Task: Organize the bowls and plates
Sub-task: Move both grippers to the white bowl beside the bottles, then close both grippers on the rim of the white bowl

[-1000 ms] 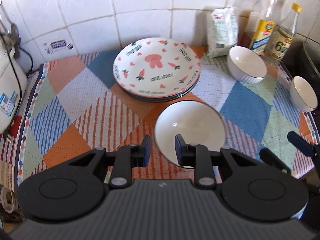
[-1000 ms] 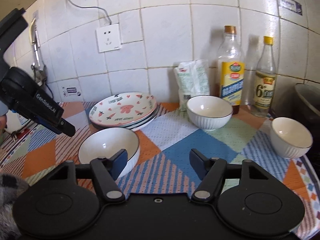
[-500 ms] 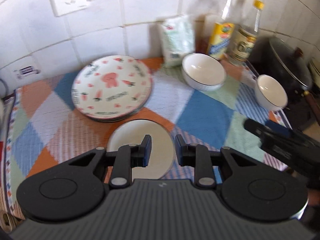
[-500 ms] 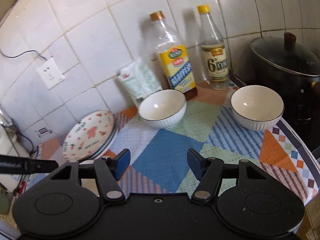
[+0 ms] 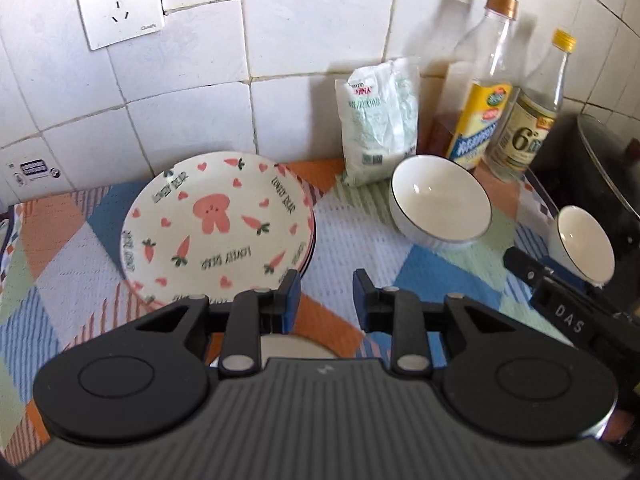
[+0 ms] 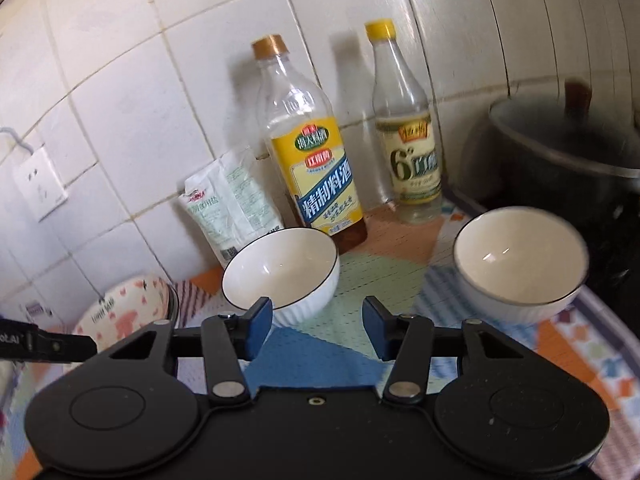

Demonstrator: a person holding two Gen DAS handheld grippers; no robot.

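A stack of carrot-and-bear patterned plates (image 5: pixel 218 228) sits at the back left of the patchwork cloth, also seen in the right wrist view (image 6: pixel 128 306). Two white ribbed bowls stand right of it: a middle bowl (image 5: pixel 440 202) (image 6: pixel 282 274) and a right bowl (image 5: pixel 584 242) (image 6: pixel 520 262). A third white bowl (image 5: pixel 296 346) lies just under my left gripper (image 5: pixel 326 294), mostly hidden. The left gripper is open and empty. My right gripper (image 6: pixel 318 326) is open and empty, just in front of the middle bowl, and shows in the left wrist view (image 5: pixel 560 308).
A salt bag (image 5: pixel 378 120), a cooking wine bottle (image 6: pixel 312 148) and a vinegar bottle (image 6: pixel 408 136) stand against the tiled wall. A black lidded pot (image 6: pixel 568 160) stands at the right. A wall socket (image 5: pixel 120 4) is above the plates.
Both grippers have moved forward and right toward the back bowls. The near bowl has slid under the left gripper's view. The right gripper's fingers have narrowed slightly but stay open.
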